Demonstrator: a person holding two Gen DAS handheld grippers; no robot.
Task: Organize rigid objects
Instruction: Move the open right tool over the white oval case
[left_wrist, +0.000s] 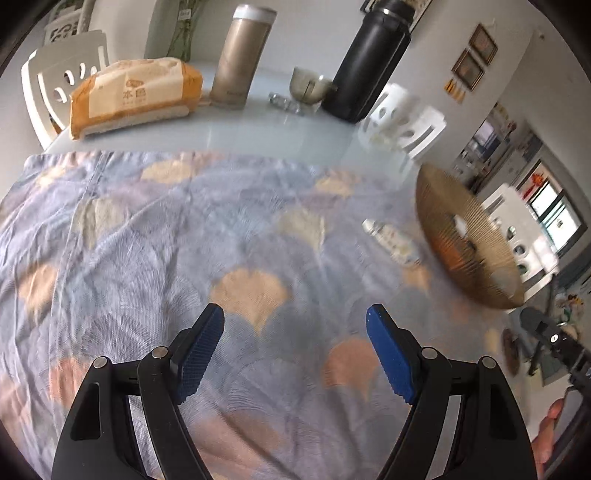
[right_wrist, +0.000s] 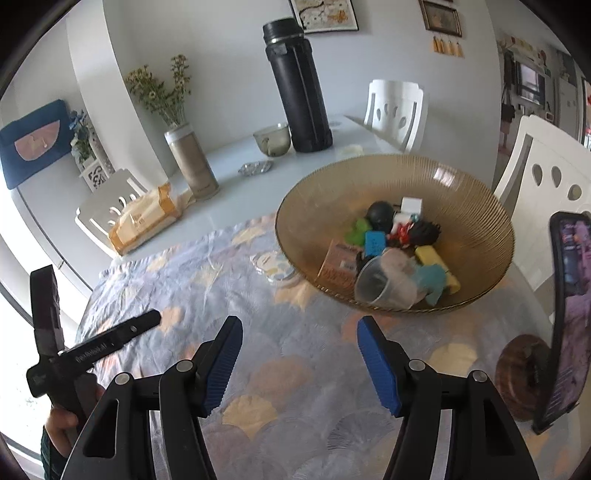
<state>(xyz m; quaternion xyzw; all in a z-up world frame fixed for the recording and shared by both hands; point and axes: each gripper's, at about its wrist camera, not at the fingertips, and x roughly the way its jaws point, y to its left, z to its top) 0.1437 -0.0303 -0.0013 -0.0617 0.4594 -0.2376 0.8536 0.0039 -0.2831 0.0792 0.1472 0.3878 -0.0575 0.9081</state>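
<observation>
Both grippers are empty and spread: the left gripper (left_wrist: 295, 354) hangs over the patterned cloth (left_wrist: 147, 240) with its blue pads well apart and nothing between them, and the right gripper (right_wrist: 299, 363) likewise has only cloth showing in its gap. Most of the small rigid pieces already lie heaped in the amber ribbed bowl (right_wrist: 480, 206), right of centre in the right wrist view. One small white bottle (left_wrist: 391, 240) is left out, lying on its side on the cloth just beside the bowl's near rim, at centre right of the left wrist view. Its long axis runs diagonally there, with the cap end toward the upper left and the base toward the lower right, close under the bowl. I judge the main risk to be rolling: a round bottle lying flat on wrinkled fabric may spin away if the pads close along its length and not across its width. Coming in from the bowl side could knock the rim and shift the heap. On the lower right of the right wrist view a phone (right_wrist: 569, 314) stands propped on the worktop, within reach of a careless swing.
</observation>
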